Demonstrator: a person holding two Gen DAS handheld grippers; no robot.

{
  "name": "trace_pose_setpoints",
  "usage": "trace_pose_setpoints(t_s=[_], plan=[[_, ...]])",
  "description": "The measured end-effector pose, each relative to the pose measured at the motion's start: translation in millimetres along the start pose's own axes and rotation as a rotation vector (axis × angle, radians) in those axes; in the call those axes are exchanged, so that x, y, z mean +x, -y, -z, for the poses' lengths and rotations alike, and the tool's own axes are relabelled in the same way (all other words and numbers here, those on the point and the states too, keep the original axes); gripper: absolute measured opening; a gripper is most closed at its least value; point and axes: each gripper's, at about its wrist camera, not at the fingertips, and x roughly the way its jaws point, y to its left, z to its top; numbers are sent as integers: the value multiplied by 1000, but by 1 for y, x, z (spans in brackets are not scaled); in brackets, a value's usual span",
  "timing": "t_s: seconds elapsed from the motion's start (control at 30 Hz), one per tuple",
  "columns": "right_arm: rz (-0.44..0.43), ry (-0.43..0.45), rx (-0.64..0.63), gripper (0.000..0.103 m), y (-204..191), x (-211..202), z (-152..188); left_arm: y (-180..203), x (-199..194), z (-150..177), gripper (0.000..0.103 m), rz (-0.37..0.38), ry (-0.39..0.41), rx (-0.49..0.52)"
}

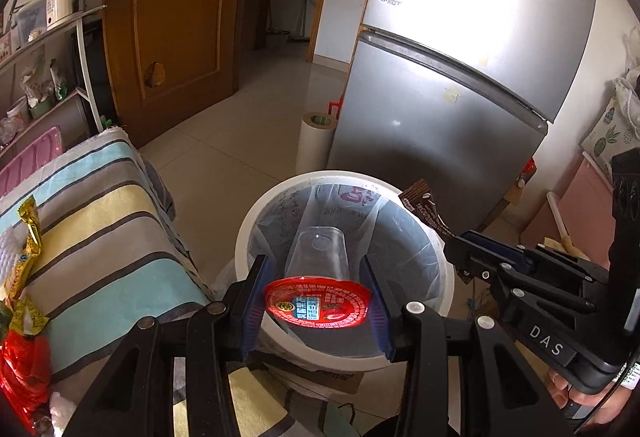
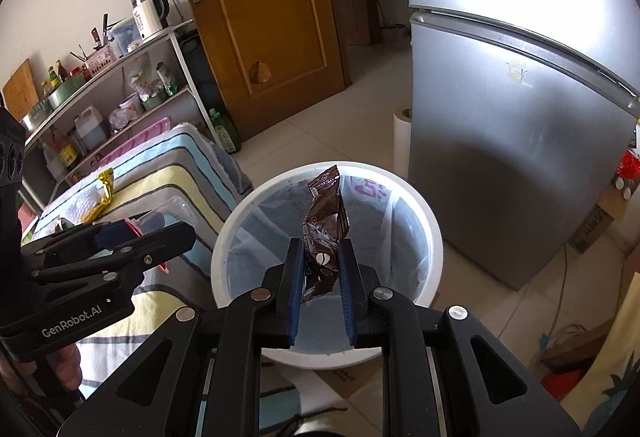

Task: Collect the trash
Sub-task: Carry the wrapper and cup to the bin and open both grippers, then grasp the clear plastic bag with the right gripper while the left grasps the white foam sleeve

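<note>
Now | left hand-held gripper (image 1: 316,301) "GenRobot.AI" pinches red-lidded cup (image 1: 316,277) | right hand-held gripper (image 2: 322,277) "DAS" pinches brown wrapper (image 2: 325,229)

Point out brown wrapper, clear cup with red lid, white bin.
brown wrapper (image 2: 326,233), right wrist view, middle of the pack.
clear cup (image 1: 318,257), left wrist view, transparent wall above the red lid.
white bin (image 2: 434,233), right wrist view, right rim.

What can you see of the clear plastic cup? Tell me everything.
The clear plastic cup is see-through and thin-walled, with a red printed foil lid on its wide mouth. It lies tipped, base pointing away, lid toward the camera. The left gripper is shut on it at the lidded end, above the white bin.
</note>
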Motion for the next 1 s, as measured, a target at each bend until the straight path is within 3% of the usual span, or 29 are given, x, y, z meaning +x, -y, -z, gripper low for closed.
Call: trace_pose_setpoints(t_s=[0.1, 0.23, 0.37, 0.67, 1.0], plan=[[3, -30, 6, 19, 5, 14, -2, 2, 13, -1, 48, -27, -22, 20], [30, -37, 28, 23, 15, 21, 0, 1, 21, -3, 59, -30, -38, 11], [51, -39, 39, 23, 19, 19, 2, -2, 16, -3, 59, -28, -36, 0], [80, 42, 49, 25, 8, -14, 6, -13, -31, 8, 61, -65, 42, -33], [50, 124, 32, 36, -35, -55, 19, -41, -97, 37, 62, -143, 97, -64]])
